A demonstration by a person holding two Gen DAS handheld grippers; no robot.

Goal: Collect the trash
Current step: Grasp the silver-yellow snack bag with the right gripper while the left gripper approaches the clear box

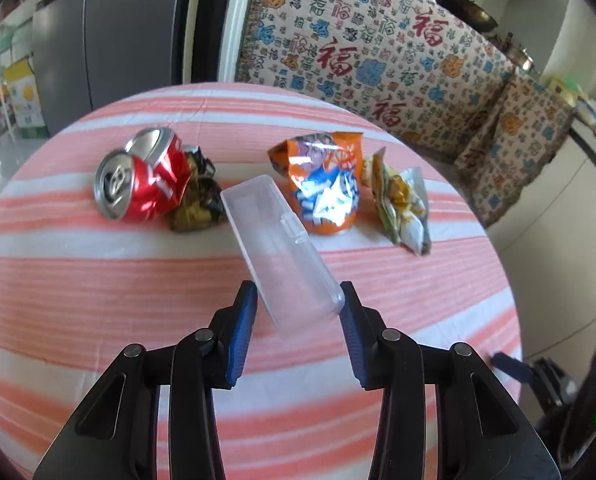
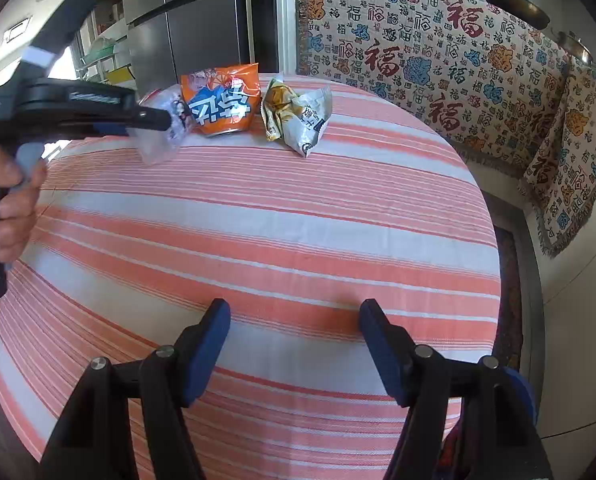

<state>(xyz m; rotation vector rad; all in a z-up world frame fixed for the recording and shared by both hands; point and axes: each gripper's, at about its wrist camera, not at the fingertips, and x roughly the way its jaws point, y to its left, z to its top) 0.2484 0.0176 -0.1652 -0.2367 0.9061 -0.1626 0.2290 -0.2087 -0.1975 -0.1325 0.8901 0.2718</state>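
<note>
Between the blue pads of the left gripper (image 1: 298, 300) sits a clear plastic case (image 1: 282, 256), clamped at its near end and apparently lifted off the striped tablecloth (image 1: 98, 280). Beyond it lie crushed red cans (image 1: 142, 178), an orange packet (image 1: 322, 184) and, rightmost, a pale wrapper (image 1: 402, 208). The right gripper (image 2: 294, 312) hangs open over bare cloth.

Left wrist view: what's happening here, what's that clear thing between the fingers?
A person is clearing trash off a striped tablecloth. The left gripper is clamped on a clear plastic case, lifted at a tilt above the cloth. A crushed red can, a dark crumpled wrapper, an orange snack bag and a pale wrapper lie on the table. The right gripper hangs open over bare cloth, holding nothing.
</note>
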